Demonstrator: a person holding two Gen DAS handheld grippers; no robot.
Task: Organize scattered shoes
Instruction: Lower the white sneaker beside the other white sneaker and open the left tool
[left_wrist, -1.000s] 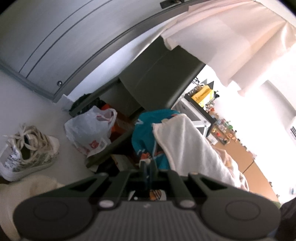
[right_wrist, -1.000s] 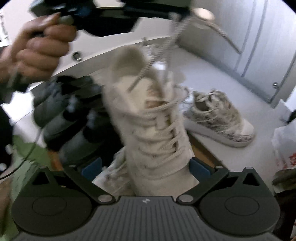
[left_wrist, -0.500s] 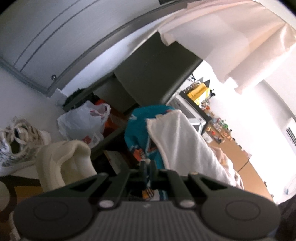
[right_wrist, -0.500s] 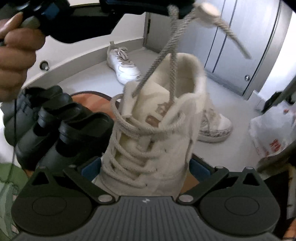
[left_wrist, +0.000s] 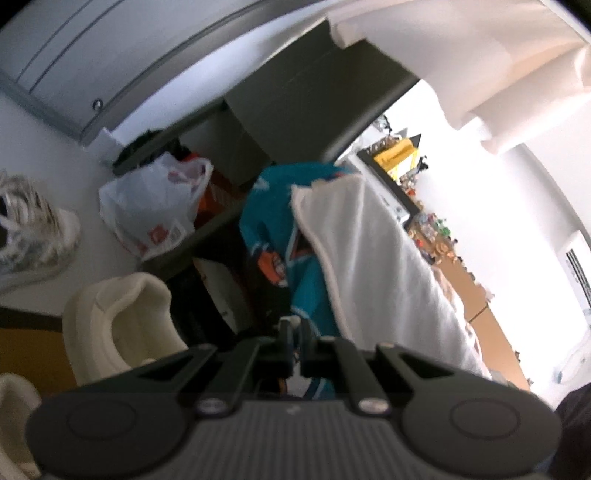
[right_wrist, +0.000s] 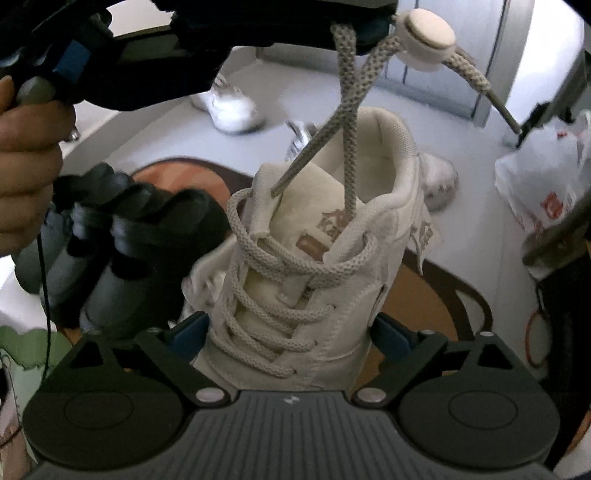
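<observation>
The right gripper (right_wrist: 291, 328) has its jaws clamped on the cream sneaker (right_wrist: 314, 258). The left gripper (left_wrist: 295, 332), jaws closed, pinches its laces (right_wrist: 347, 110) overhead; 3 black shoes (right_wrist: 122, 236) sit left.

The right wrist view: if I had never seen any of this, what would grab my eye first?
A cream sneaker fills the middle, clamped at its sides by the right gripper, with its laces strung upward to the left gripper at the top edge. Left of it huddle dark shoes on a brown mat; a white sneaker lies farther off on the pale floor.
</observation>
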